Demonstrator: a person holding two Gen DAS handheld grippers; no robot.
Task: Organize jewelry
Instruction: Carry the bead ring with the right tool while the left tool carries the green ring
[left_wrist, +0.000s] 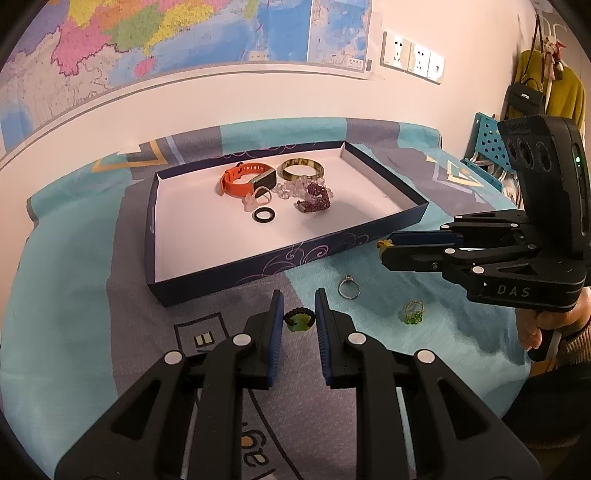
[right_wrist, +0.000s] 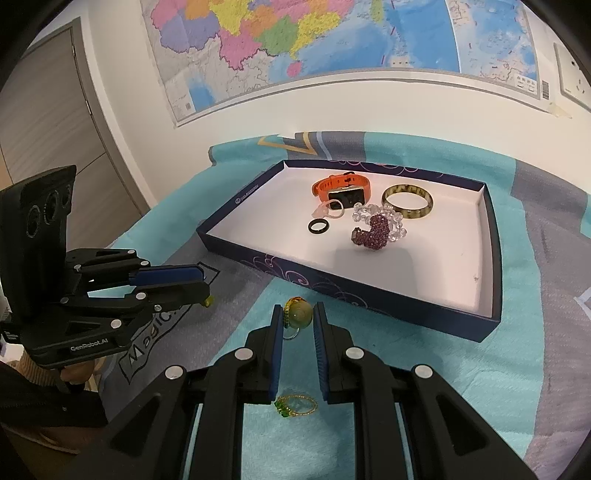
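Beside the tray (left_wrist: 384, 218), each gripper grasps a ring: left gripper (left_wrist: 299, 320) a black-and-green ring (left_wrist: 298, 319), right gripper (right_wrist: 298, 316) a bead ring (right_wrist: 300, 314) with its band half hidden.

Evenly lit from overhead, warm indoor tone, neither dim nor harsh. Soft shadows on the tray (left_wrist: 384, 216) floor under the jewelry and faint ones on the cloth (left_wrist: 74, 295). Mild glare on the map (right_wrist: 332, 37) and watch (right_wrist: 345, 194) face. Strong fisheye bending with black corners. Sharp at centre, slightly soft toward the rims; no motion blur.
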